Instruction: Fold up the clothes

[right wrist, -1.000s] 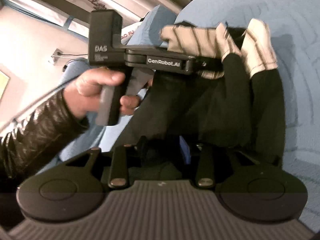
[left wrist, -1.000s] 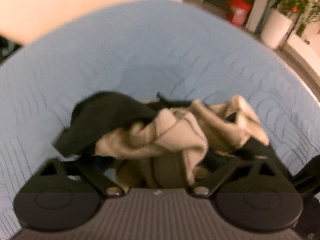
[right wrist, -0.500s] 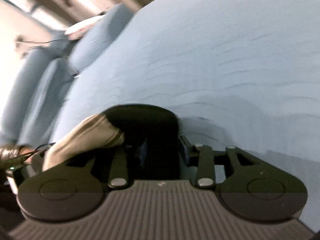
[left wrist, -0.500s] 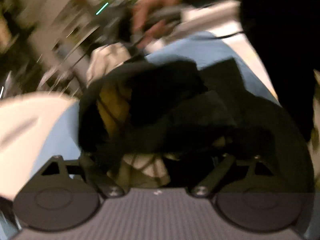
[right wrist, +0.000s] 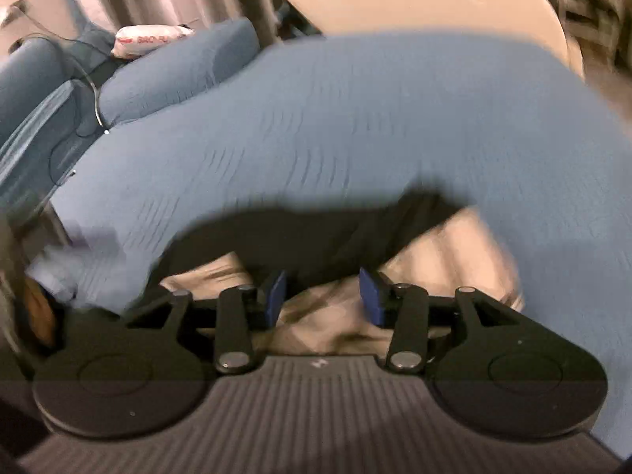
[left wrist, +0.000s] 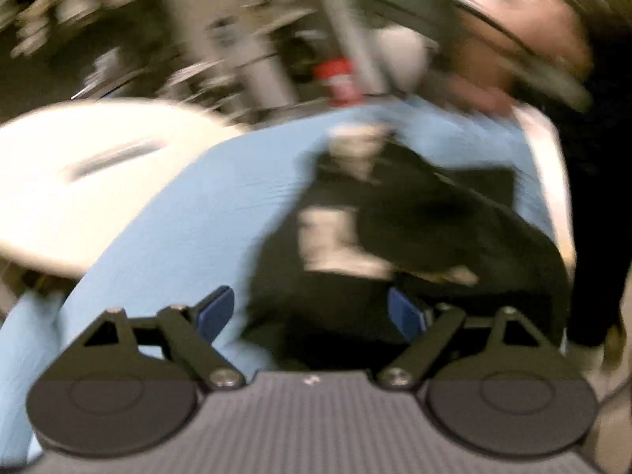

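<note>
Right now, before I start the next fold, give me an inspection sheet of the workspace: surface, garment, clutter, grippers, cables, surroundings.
Surface: blue cloth with fine wrinkles covers the work area.
Job's things: black and cream garment lies bunched on the cloth, not yet folded flat.
Clutter: nothing seen on the cloth beside the garment.
Grippers: left hand-held gripper open, garment between its jaws; right hand-held gripper open over the garment's edge.
Cables: thin cable trails over the blue cushions.
Surroundings: white bag on the cushions; red container in the blurred background.
</note>
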The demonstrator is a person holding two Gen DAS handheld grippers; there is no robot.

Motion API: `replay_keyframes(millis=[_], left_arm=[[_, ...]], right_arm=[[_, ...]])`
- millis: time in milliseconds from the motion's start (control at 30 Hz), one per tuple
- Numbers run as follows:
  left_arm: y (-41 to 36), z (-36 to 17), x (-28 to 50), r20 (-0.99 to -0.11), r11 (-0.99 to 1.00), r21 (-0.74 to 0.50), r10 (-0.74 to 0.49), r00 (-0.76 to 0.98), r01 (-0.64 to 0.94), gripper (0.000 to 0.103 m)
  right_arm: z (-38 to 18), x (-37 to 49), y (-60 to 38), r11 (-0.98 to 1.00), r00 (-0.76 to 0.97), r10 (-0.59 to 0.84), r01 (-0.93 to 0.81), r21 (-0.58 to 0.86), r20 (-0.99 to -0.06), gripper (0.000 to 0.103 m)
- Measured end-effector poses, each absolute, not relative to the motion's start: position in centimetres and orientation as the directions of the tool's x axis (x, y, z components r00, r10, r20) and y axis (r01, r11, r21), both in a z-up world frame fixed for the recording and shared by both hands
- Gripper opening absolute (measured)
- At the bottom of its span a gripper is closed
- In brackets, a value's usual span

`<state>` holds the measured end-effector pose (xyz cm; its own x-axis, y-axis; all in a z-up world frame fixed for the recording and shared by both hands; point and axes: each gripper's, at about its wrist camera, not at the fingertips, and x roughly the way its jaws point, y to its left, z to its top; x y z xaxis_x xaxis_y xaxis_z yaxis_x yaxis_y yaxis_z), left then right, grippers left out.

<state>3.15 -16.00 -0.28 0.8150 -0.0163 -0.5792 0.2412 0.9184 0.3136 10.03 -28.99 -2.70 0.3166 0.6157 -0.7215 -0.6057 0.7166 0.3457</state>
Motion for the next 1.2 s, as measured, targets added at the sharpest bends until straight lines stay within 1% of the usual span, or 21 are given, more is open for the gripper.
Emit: replay_keyframes(millis=[33,67,133,200,267,333,400,433,467,533,567,600,700,800,933,967,1000,1033,1067,1133,1200], left_arm=[[-14.3,0.9,2.8,-0.581,0.963,0.204,-0.025,0.813,0.175,0.096],[-12.6,2.1,2.8,-0.582,0.994,0.047,-0.056,0.811,0.102,0.097],[-11.5,3.1,3.8,-0.580,0.990,-0.133,-0.112,0.807,0.041,0.097],[-11.4,3.8,5.9,-0.584,0.958,-0.285,-0.154,0.797,-0.024,0.103],[-13.3,2.2,9.4,-0.627,0.928,-0.364,-0.179,0.758,-0.081,0.103],[-15.4,-0.9,12.5,-0.717,0.942,-0.317,-0.159,0.679,-0.113,0.102],[-17.5,-5.5,14.7,-0.845,0.981,-0.135,-0.039,0.534,-0.142,0.100],[-17.9,-6.7,14.5,-0.851,0.983,-0.106,-0.011,0.526,-0.152,0.100],[-17.9,-7.1,13.2,-0.823,0.978,-0.121,-0.004,0.568,-0.170,0.101],[-18.4,-7.5,11.6,-0.796,0.975,-0.132,0.005,0.606,-0.181,0.101],[-18.9,-7.6,11.1,-0.784,0.980,-0.111,0.016,0.620,-0.166,0.101],[-19.1,-7.7,10.5,-0.778,0.984,-0.094,0.020,0.628,-0.149,0.101],[-19.7,-8.2,8.7,-0.786,0.998,-0.011,0.031,0.617,-0.064,0.102],[-20.2,-9.5,7.0,-0.784,0.998,0.054,0.056,0.618,-0.022,0.103],[-18.9,-10.3,6.1,-0.808,0.998,-0.014,0.023,0.589,-0.058,0.103],[-18.4,-10.5,5.9,-0.812,0.997,-0.042,0.007,0.583,-0.070,0.103],[-17.9,-10.6,5.8,-0.812,0.996,-0.059,-0.007,0.584,-0.070,0.103],[-17.6,-10.5,5.7,-0.814,0.996,-0.064,-0.018,0.580,-0.058,0.103],[-17.3,-10.3,5.7,-0.817,0.996,-0.070,-0.030,0.576,-0.047,0.102],[-16.1,-9.2,5.3,-0.811,0.993,-0.113,-0.078,0.581,-0.025,0.096],[-14.7,-7.6,4.9,-0.777,0.990,-0.138,-0.113,0.620,0.007,0.096]], right_arm=[[-3.9,8.3,-28.7,0.730,0.301,0.615,-0.567,0.382,-0.729,0.045],[-5.0,7.1,-28.5,0.741,0.297,0.603,-0.552,0.382,-0.740,0.045],[-7.0,5.4,-28.2,0.750,0.312,0.577,-0.567,0.339,-0.755,0.045],[-7.7,5.0,-28.3,0.759,0.335,0.560,-0.575,0.306,-0.758,0.045],[-7.3,4.9,-28.3,0.768,0.329,0.556,-0.554,0.321,-0.763,0.045],[-6.6,5.2,-29.8,0.759,0.311,0.560,-0.563,0.326,-0.768,0.046],[-4.9,5.7,-31.5,0.741,0.287,0.567,-0.588,0.326,-0.772,0.046],[-3.7,6.0,-32.4,0.733,0.276,0.576,-0.590,0.337,-0.769,0.046],[-2.5,6.4,-33.5,0.725,0.269,0.589,-0.592,0.352,-0.762,0.048],[-0.6,7.5,-35.3,0.721,0.303,0.607,-0.599,0.349,-0.734,0.060],[0.2,8.2,-36.0,0.724,0.329,0.608,-0.604,0.334,-0.723,0.074],[0.7,8.9,-36.6,0.728,0.353,0.606,-0.607,0.319,-0.712,0.083],[-0.1,12.1,-38.5,0.750,0.411,0.584,-0.603,0.272,-0.700,0.081],[-3.2,17.1,-39.2,0.713,0.343,0.627,-0.614,0.338,-0.700,0.081],[-7.9,21.9,-38.6,0.637,0.188,0.697,-0.605,0.478,-0.692,0.081],[-9.9,22.6,-38.2,0.631,0.156,0.719,-0.555,0.543,-0.677,0.083],[-11.3,22.7,-37.4,0.626,0.135,0.736,-0.510,0.591,-0.663,0.089],[-11.7,22.6,-37.0,0.618,0.143,0.750,-0.499,0.607,-0.646,0.095],[-11.9,22.0,-36.7,0.596,0.143,0.772,-0.503,0.626,-0.620,0.097],[-11.8,21.1,-36.1,0.547,0.081,0.801,-0.503,0.669,-0.593,0.095],[-11.4,20.2,-36.1,0.541,0.079,0.798,-0.528,0.654,-0.597,0.044]])
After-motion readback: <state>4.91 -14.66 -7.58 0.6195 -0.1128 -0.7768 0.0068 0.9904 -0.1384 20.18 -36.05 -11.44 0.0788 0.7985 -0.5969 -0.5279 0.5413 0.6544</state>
